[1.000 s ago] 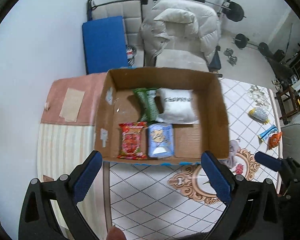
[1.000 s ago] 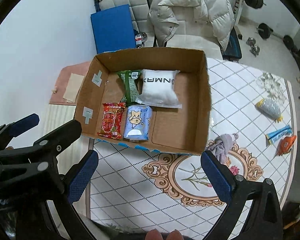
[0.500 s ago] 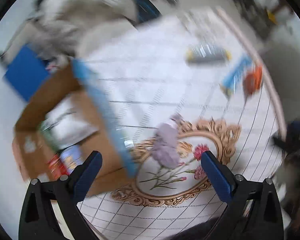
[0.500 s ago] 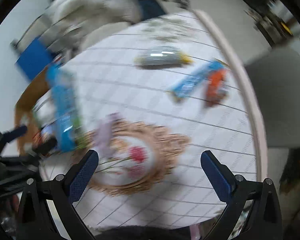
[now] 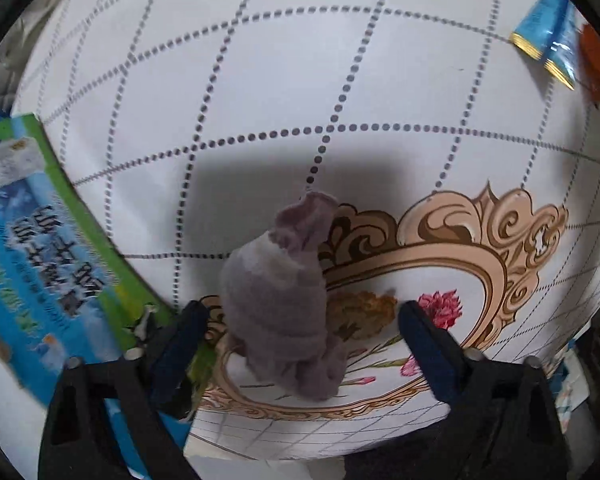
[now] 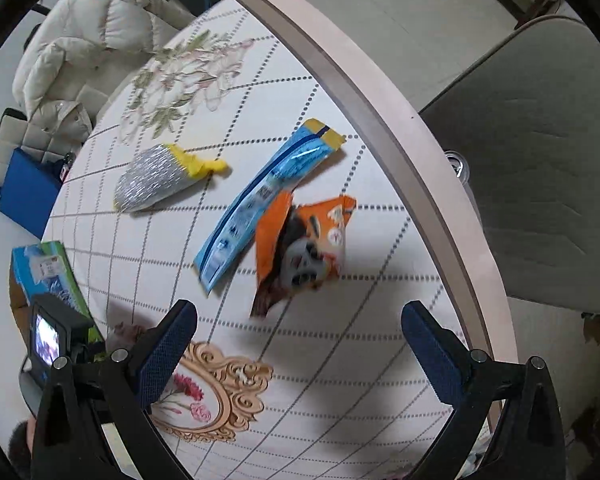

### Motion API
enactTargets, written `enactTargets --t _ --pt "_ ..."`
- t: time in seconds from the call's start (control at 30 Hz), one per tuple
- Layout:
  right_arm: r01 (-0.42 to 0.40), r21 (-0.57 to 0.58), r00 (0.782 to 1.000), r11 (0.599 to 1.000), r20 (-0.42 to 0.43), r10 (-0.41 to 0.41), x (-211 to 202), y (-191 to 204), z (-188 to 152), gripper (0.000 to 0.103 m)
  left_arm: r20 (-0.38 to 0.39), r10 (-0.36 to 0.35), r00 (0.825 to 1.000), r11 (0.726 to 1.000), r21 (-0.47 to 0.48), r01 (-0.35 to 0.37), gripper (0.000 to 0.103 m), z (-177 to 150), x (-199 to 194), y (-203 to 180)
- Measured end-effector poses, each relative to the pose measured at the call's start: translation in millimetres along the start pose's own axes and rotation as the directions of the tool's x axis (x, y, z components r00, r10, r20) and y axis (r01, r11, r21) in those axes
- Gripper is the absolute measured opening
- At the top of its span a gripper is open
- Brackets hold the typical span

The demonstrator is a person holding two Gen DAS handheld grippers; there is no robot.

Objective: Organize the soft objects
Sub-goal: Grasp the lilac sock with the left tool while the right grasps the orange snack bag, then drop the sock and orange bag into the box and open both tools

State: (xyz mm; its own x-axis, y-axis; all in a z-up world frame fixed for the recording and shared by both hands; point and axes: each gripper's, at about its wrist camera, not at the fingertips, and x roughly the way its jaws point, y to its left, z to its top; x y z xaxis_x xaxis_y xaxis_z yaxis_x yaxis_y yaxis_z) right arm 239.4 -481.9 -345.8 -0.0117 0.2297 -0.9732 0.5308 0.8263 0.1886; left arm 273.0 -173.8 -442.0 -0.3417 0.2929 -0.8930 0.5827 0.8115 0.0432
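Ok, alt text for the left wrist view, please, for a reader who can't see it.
The open left gripper straddles a crumpled grey-purple cloth on a white patterned tablecloth, neither finger touching it. A blue-and-green printed box sits at left; a blue packet lies at upper right.

Mauve-grey crumpled sock (image 5: 288, 312) sits on a white counter (image 5: 260, 60) with dotted grey diamond lines and a tan scroll medallion; nearby a shiny orange snack packet (image 6: 308, 248) and a glossy blue pouch (image 6: 260, 200).

Bare tablecloth (image 5: 284, 80) beyond the bunched purple cloth (image 5: 284, 300); printed box wall (image 5: 40, 256) close on its left.
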Motion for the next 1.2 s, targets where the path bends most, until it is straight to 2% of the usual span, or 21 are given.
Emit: enactTargets --t 0.03,0.07,0.13,0.17,0.23,0.3,0.33,0.5,0.63,0.73,0.8,0.9,0.97,1.07,1.13,1.2 --pt "-0.020 0.008 1.000 1.000 -0.018 0.020 7.8 -1.9 8.0 0.103 -0.018 -0.022 1.000 1.000 -0.017 0.022 0.069 0.9 4.8 0.1" --pt "-0.031 0.012 0.999 0.999 -0.034 0.032 13.1 -1.8 12.4 0.103 -0.028 -0.029 0.999 0.999 -0.029 0.028 0.063 1.1 7.7 -0.1" --pt "-0.063 0.041 0.995 0.997 -0.074 0.066 27.6 -2.9 21.3 0.103 -0.026 -0.059 0.998 0.996 -0.066 0.057 0.042 -0.3 10.9 1.2" --pt "-0.077 0.055 0.993 0.996 -0.090 0.082 32.8 -3.8 22.9 0.103 -0.017 -0.085 0.996 0.993 -0.086 0.083 0.038 -1.3 10.3 2.0" --pt "-0.105 0.084 0.985 0.991 -0.125 0.115 47.0 -5.4 27.1 0.093 0.015 -0.111 0.994 0.985 -0.131 0.112 0.037 -4.6 6.7 5.2" --pt "-0.089 0.093 0.983 0.992 -0.151 0.103 58.5 -4.7 27.7 0.059 0.058 -0.121 0.991 0.977 -0.169 0.130 0.037 -10.0 0.0 7.6" --pt "-0.077 0.084 0.985 0.993 -0.150 0.089 62.4 -3.5 26.9 0.055 0.076 -0.128 0.989 0.973 -0.181 0.140 0.037 -12.5 -3.8 8.4" --pt "-0.027 0.032 0.995 0.999 -0.091 0.030 50.0 8.3 12.5 0.050 0.203 -0.153 0.967 0.956 -0.216 0.196 0.036 -33.6 -37.9 11.5" --pt "-0.037 -0.060 0.999 0.998 -0.041 0.034 22.0 39.9 -17.5 0.049 0.325 -0.171 0.930 0.939 -0.232 0.254 0.036 -65.9 -75.5 21.6" --pt "-0.079 -0.178 0.997 0.981 -0.017 0.078 -5.4 87.2 -52.0 0.049 0.408 -0.178 0.895 0.926 -0.239 0.294 0.036 -96.0 -105.2 37.5" --pt "-0.108 -0.256 0.994 0.961 -0.011 0.109 -20.8 122.0 -74.5 0.049 0.463 -0.165 0.871 0.917 -0.252 0.308 0.036 -124.0 -123.7 61.4" --pt "-0.170 -0.389 0.984 0.905 -0.020 0.176 -43.2 192.6 -112.1 0.049 0.509 -0.142 0.849 0.900 -0.292 0.325 0.036 -161.1 -148.4 114.5" --pt "-0.201 -0.474 0.977 0.857 -0.034 0.211 -53.2 242.8 -137.0 0.049 0.527 -0.113 0.842 0.884 -0.333 0.327 0.036 -184.8 -155.8 156.1" --pt "-0.211 -0.576 0.974 0.790 -0.055 0.220 -50.8 313.9 -168.3 0.049 0.527 -0.050 0.849 0.866 -0.400 0.300 0.036 -202.1 -150.7 205.4" --pt "-0.174 -0.634 0.981 0.753 -0.048 0.187 -36.6 359.5 -186.6 0.049 0.502 -0.005 0.865 0.846 -0.459 0.272 0.036 -211.0 -141.5 248.9" --pt "-0.134 -0.679 0.988 0.722 -0.039 0.147 -18.9 392.6 -199.2 0.049 0.475 0.005 0.880 0.829 -0.495 0.262 0.036 -216.3 -126.2 288.1"
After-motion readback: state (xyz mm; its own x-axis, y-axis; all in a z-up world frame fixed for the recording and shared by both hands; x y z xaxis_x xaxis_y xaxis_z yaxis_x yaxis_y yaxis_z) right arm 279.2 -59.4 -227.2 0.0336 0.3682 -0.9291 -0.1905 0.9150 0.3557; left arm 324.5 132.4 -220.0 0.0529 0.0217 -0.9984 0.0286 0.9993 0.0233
